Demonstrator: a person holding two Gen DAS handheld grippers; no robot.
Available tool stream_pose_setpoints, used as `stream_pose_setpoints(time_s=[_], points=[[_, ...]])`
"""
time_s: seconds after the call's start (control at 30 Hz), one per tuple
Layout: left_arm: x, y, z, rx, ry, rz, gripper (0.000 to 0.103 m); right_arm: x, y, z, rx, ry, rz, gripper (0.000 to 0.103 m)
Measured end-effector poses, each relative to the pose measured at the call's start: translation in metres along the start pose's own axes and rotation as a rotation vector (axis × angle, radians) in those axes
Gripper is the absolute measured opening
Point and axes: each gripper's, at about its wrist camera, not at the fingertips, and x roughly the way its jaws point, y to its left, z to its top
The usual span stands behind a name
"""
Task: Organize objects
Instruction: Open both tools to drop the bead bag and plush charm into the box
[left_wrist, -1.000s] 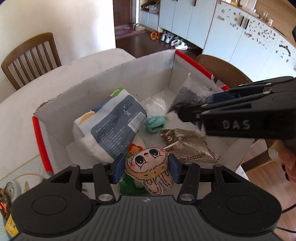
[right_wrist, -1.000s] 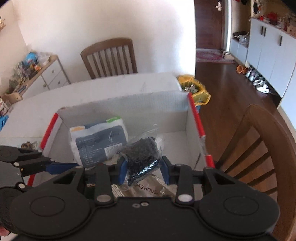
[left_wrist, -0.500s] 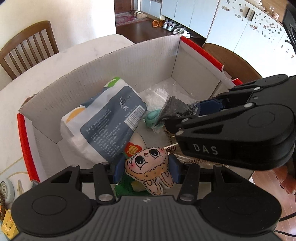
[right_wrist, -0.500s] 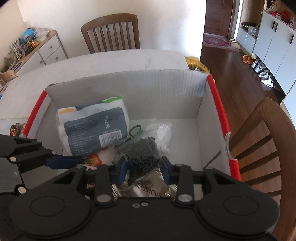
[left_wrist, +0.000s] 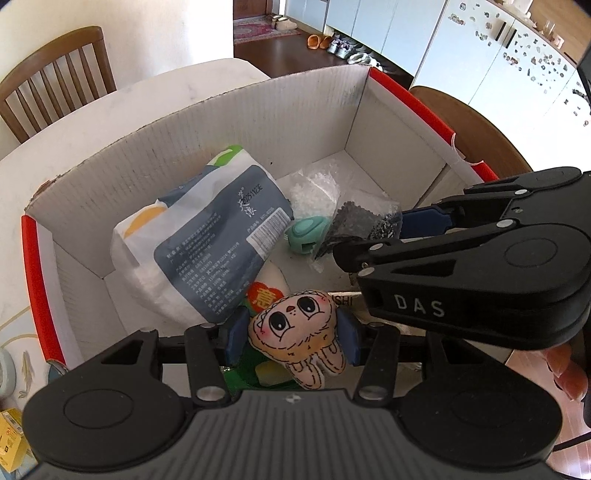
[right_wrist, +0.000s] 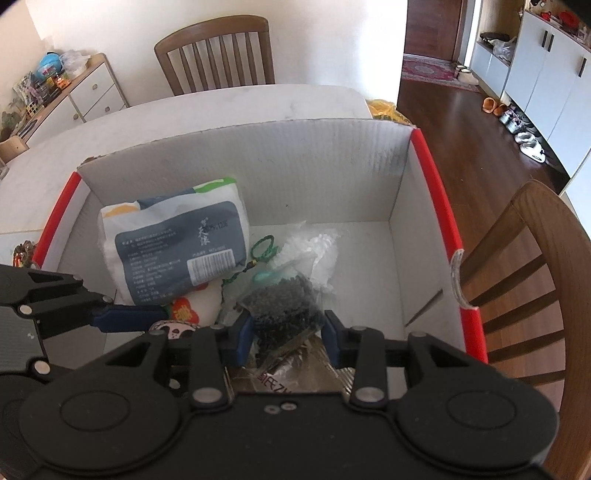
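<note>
Half hidden under our right gripper (right_wrist: 286, 330) — clamped on a clear bag of black beads (right_wrist: 284, 306) — a brown foil packet (right_wrist: 295, 376) lies in the red-edged white cardboard box (right_wrist: 332, 177); our left gripper (left_wrist: 291, 341) grips a cartoon-faced plush toy (left_wrist: 299, 336).

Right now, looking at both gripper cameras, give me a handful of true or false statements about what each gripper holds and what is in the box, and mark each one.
1. The left gripper is shut on a cartoon bunny plush. True.
2. The right gripper is open and holds nothing. False: it is shut on a clear bag of dark granules.
3. A white and navy tissue pack leans against the wall inside the cardboard box. True.
4. The cardboard box has blue edges. False: its edges are red.
5. A small teal object lies on the box floor beside the tissue pack. True.
6. Both grippers are over the bare table, away from the box. False: both are over the box.
</note>
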Motion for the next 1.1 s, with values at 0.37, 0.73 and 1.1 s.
stream_pose_setpoints(time_s=[0.37,0.73,1.1], points=[[-0.014,-0.005,-0.005,-0.037,-0.058,-0.021,0.069,-0.018,0.000,-0.005,-0.007,-0.049,0.012,0.049],[-0.051,0.002,-0.019,-0.053,-0.166,-0.030,0.069,-0.058,0.005,-0.015,-0.006,-0.127,0.021,0.052],[-0.100,0.013,-0.038,-0.074,-0.274,-0.049,0.069,-0.105,0.016,-0.026,0.008,-0.234,0.032,0.061]])
